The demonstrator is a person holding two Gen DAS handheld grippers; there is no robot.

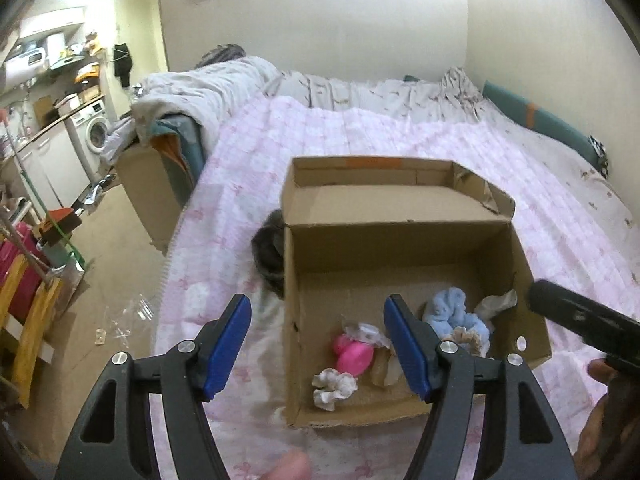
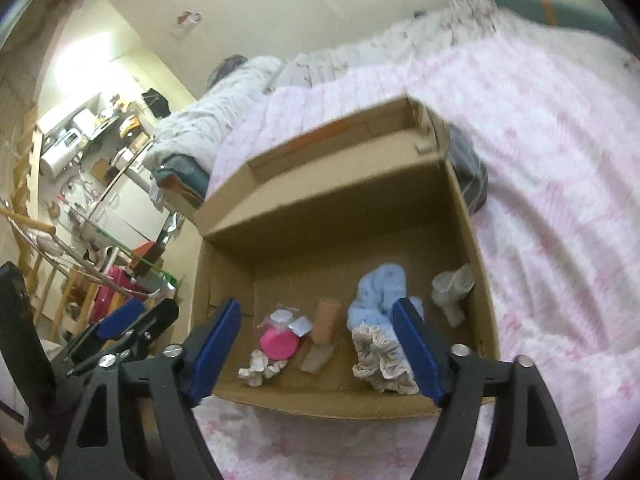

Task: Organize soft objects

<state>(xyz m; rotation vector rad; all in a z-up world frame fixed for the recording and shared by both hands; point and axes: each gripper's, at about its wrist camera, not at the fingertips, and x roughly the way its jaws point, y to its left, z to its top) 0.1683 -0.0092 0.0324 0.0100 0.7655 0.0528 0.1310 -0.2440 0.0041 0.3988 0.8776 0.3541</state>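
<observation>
Already most soft things lie in the cardboard box on the bed; both the left gripper and right gripper stand wide and empty. Your grey bundle outside the box looks light and limp; pinch its middle; the box wall crowds it.

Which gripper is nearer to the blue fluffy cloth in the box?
Right. The right gripper hangs over the blue fluffy cloth; the left gripper sits farther left, near the box's left wall.
</observation>
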